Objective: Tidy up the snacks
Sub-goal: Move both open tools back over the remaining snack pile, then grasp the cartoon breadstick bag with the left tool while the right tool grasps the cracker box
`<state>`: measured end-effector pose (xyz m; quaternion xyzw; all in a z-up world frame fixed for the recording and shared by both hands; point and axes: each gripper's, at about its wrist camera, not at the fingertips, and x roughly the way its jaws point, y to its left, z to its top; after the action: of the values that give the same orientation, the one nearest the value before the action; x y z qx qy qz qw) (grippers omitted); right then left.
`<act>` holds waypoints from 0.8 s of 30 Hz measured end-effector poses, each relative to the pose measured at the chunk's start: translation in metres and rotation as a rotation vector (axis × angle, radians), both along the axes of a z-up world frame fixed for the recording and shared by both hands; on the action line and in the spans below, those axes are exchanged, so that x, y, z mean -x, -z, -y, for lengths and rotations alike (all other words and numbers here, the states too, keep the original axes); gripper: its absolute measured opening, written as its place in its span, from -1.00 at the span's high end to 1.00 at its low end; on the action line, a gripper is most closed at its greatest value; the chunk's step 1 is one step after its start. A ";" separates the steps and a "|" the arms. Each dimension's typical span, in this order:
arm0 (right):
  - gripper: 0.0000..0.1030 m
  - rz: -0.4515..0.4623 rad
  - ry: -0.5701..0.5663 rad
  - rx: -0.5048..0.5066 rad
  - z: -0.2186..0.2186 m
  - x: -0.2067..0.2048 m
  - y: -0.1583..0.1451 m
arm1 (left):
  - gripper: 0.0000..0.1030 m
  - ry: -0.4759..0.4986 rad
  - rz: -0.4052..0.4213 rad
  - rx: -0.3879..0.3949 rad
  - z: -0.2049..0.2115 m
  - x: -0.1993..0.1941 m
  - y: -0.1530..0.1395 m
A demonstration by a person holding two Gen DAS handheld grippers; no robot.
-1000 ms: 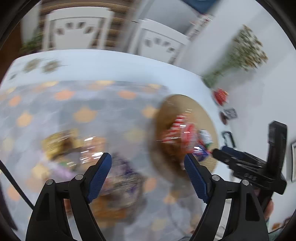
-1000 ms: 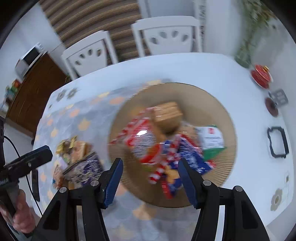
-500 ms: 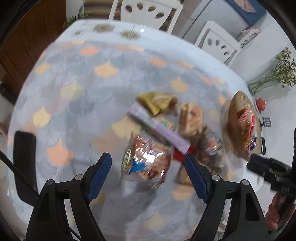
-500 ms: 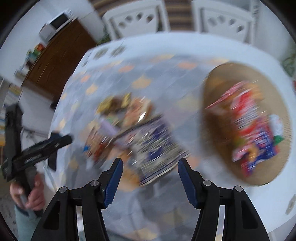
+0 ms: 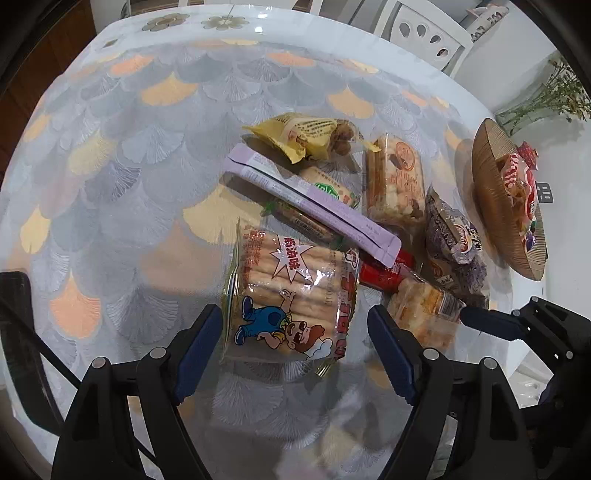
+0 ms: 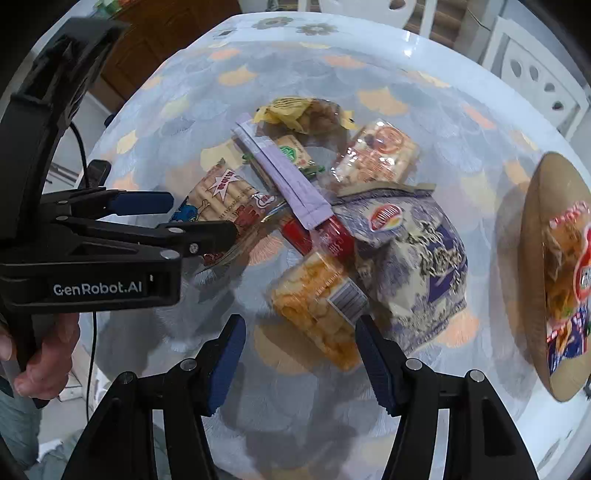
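Observation:
A pile of snack packs lies on the patterned tablecloth. My left gripper [image 5: 295,339] hangs open just above a clear biscuit pack with a cartoon boy [image 5: 291,295], one finger on each side, pads not pressing. My right gripper [image 6: 301,354] is open over a clear pack of orange crackers [image 6: 317,306], which lies between its fingertips. Beside these lie a long lilac sachet [image 5: 314,203], a yellow pack [image 5: 306,136], a red stick [image 6: 321,232] and a purple bag [image 6: 413,258]. A woven basket [image 6: 532,258] at the right holds several packs.
The left gripper [image 6: 184,218] shows in the right wrist view, held by a person's hand [image 6: 40,350]. White chairs [image 5: 424,33] stand beyond the table. A vase of dried flowers [image 5: 546,96] is at the far right. A black object [image 5: 14,295] and a cable lie at the table's left edge.
Both grippers swung left from the basket to the snack pile and came down closer to it. The jaws stayed at the same width, and nothing was picked up.

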<state>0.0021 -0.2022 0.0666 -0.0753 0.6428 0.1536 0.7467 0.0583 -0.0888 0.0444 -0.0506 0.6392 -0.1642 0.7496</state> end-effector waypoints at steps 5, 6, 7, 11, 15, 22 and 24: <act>-0.16 0.046 -0.042 0.109 -0.012 -0.002 0.007 | -0.54 0.021 -0.005 0.002 0.002 -0.001 0.010; -0.16 0.060 -0.059 0.140 -0.016 -0.002 0.009 | -0.54 0.025 -0.002 -0.005 0.003 -0.002 0.013; -0.16 0.072 -0.074 0.168 -0.018 -0.001 0.011 | -0.54 0.029 0.001 -0.014 0.006 -0.003 0.015; -0.30 0.066 -0.087 0.235 -0.020 0.003 0.027 | -0.51 0.051 0.021 -0.043 0.014 -0.003 0.021; -0.33 0.034 -0.071 0.222 -0.021 0.000 0.040 | -0.24 0.082 0.039 -0.050 0.012 0.000 0.019; -0.25 -0.060 0.055 0.135 -0.019 -0.008 0.060 | -0.23 0.090 0.078 -0.054 -0.015 0.003 0.007; -0.15 -0.105 0.130 0.053 -0.012 -0.008 0.060 | -0.23 0.089 0.088 -0.054 -0.020 0.005 0.004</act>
<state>0.0105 -0.1903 0.0064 -0.0450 0.6885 0.0912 0.7181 0.0537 -0.0693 0.0402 0.0055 0.6114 -0.1820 0.7701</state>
